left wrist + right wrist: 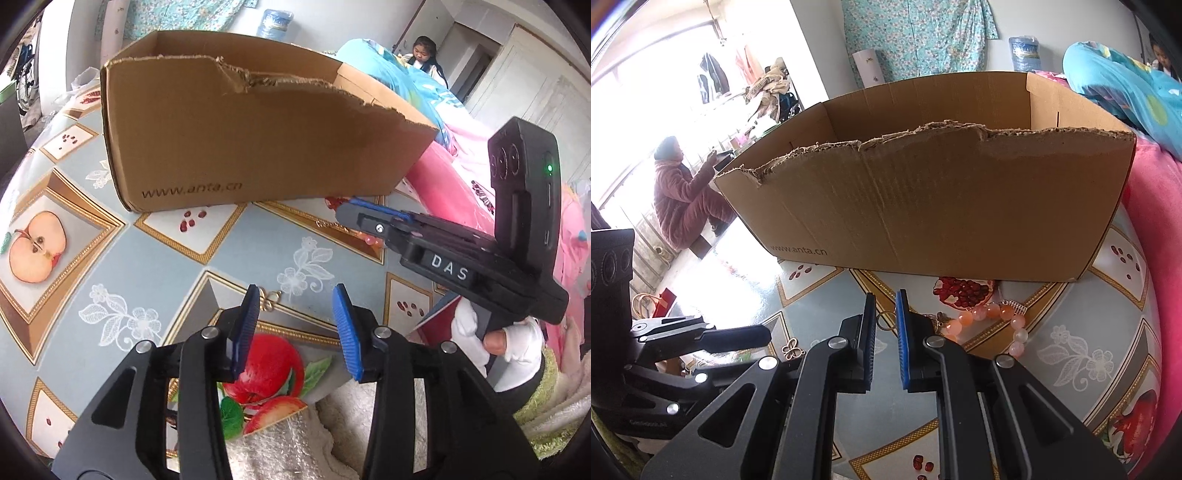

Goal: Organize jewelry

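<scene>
Showing only from right wrist: pink bead bracelet (1004,321) beside box (923,206).

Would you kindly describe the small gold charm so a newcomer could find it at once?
Start at the torn cardboard box on the fruit-patterned tablecloth. In front of it, nearer the person, the left gripper stands open, and the small gold charm lies flat by its left fingertip. Unlike the pink bead bracelet further right, it is a tiny looped-wire piece with no beads.

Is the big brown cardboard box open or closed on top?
Open. The brown cardboard box has no lid or flaps over it; its near wall ends in a torn edge, and the right wrist view shows its inner walls. Its contents are hidden.
</scene>
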{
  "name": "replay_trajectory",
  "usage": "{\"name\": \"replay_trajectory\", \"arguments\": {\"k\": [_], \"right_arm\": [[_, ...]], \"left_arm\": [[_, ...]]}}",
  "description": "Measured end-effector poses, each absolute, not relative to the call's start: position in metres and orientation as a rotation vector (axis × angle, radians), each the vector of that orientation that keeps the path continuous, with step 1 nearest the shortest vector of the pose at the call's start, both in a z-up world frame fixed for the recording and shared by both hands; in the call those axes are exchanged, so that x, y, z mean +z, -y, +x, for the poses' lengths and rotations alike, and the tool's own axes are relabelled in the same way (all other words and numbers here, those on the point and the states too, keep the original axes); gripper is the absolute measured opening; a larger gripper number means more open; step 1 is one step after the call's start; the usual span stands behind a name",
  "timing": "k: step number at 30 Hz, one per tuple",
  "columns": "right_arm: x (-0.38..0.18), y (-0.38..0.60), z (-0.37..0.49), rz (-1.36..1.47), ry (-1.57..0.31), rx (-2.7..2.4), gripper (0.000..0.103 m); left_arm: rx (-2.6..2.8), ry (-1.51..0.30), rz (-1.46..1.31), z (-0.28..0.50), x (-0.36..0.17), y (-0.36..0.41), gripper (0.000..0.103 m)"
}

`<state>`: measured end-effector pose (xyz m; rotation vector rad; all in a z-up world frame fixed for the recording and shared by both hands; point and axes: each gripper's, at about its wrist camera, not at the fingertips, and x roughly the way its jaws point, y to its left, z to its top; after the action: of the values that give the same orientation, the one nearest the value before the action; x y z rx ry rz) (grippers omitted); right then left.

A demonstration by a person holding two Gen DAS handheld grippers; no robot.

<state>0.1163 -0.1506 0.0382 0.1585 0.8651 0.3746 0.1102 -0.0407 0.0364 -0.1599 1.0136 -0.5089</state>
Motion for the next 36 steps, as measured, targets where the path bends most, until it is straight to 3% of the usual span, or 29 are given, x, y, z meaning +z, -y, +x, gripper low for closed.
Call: {"name": "replay_trajectory", "arguments": {"k": [36], "right_arm": [[0.038, 0.152, 0.114, 0.172, -0.868, 0.363, 0.011]], "left_arm": [[-0.499, -0.995, -0.154, 0.127, 0.024, 0.044, 0.039]]}}
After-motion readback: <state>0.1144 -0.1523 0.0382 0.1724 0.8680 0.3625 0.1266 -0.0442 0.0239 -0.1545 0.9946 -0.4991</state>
